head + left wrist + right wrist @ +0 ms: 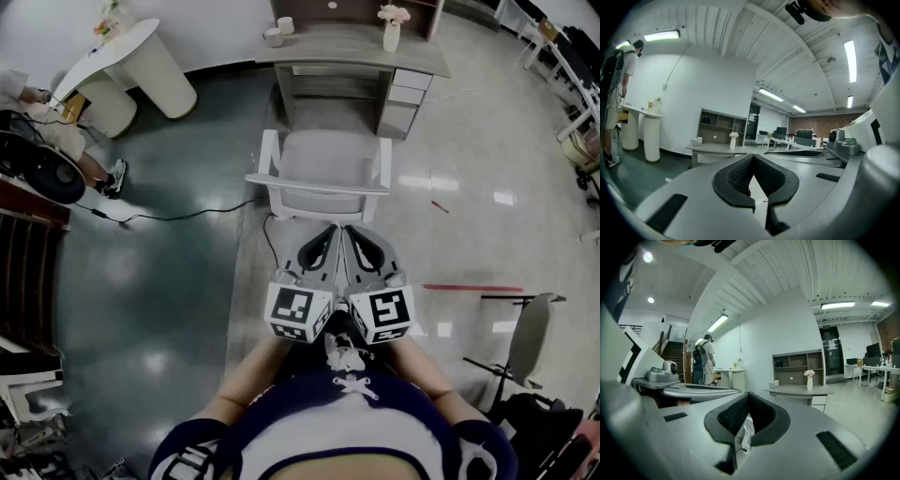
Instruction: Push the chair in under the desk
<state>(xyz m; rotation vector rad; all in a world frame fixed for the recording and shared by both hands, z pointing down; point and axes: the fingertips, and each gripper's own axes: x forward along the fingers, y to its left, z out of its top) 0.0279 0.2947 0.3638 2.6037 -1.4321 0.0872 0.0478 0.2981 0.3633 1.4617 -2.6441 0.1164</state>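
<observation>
The grey, rectangular tabletop (pixel 356 45) had a stack of drawers under one end. The white-framed chair (pixel 323 169), with a smooth pale seat and slim armrests, stood pulled out before it. Just behind its backrest, the left hand-held gripper (pixel 331 231) and right hand-held gripper (pixel 348 231) were clenched empty, side by side.

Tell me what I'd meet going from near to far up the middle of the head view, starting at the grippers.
left gripper and right gripper side by side → white chair → grey desk → shelf unit at the desk's back
</observation>
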